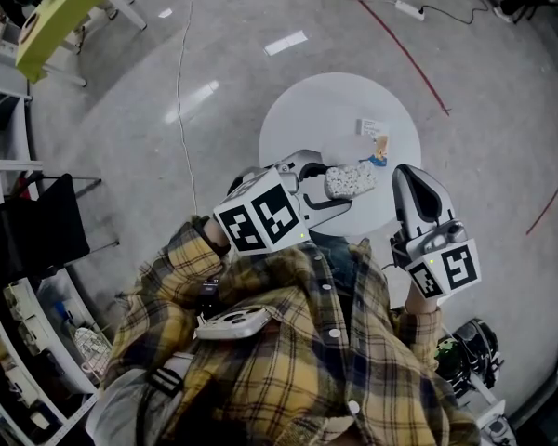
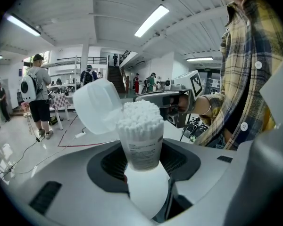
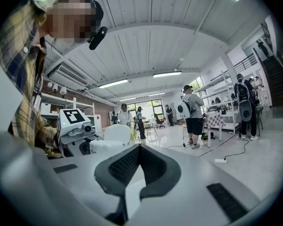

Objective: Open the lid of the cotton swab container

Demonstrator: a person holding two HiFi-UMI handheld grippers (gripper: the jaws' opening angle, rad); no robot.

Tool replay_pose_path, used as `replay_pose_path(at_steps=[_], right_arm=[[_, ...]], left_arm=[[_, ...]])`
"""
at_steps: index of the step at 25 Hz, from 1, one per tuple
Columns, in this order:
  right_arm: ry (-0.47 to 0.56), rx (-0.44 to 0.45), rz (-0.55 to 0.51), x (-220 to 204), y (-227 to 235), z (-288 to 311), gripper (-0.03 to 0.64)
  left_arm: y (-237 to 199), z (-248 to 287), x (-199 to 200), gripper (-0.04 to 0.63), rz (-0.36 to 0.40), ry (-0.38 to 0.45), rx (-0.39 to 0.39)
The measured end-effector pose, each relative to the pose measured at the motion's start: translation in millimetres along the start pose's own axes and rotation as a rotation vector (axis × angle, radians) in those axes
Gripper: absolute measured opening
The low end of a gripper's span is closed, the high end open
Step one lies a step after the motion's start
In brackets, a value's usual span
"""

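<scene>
The left gripper (image 1: 333, 188) was closed on the small translucent plastic cotton swab container (image 2: 142, 147), its two dark pads pressing on the lower body while the labelled upper part stood upright above them. In the head view the container was held in the air over the six o'clock edge of the round white desk (image 1: 344, 100), not resting on it. The white plastic flip lid (image 2: 96, 106) was already swung up and back, hanging tilted at about ten o'clock from the container's mouth; it seemed joined at the rim there, though the hinge itself could not be made out. The packed white cotton swabs (image 2: 139, 116) stood bare and domed above the rim. A small white card (image 1: 372, 126) lay flat on the desk at about twelve o'clock from the container. Farther right, the right gripper (image 3: 139, 149) was closed with its pads together and nothing between them, well apart from the container at about three o'clock of it in the head view, its tips pointing up the frame. Judged from this, the opening itself looked done: the lid was off the mouth and the swabs were exposed. What seemed left was only to keep the container steady or set it down on the desk.
</scene>
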State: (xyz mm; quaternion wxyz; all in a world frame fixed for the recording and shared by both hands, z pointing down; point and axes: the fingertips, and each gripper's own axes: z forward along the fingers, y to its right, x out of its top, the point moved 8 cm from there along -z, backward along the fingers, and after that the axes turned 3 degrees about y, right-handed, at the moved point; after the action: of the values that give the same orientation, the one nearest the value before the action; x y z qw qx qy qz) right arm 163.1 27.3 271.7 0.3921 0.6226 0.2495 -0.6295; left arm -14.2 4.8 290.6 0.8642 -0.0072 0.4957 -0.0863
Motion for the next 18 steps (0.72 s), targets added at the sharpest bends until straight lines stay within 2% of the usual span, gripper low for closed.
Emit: replay_pose_path(at_steps=[18], right_arm=[[0.014, -0.001, 0.051, -0.6, 1.5, 0.1, 0.015]], left_arm=[[1.4, 0.7, 2.6, 0.212, 0.019, 0.008, -0.016]])
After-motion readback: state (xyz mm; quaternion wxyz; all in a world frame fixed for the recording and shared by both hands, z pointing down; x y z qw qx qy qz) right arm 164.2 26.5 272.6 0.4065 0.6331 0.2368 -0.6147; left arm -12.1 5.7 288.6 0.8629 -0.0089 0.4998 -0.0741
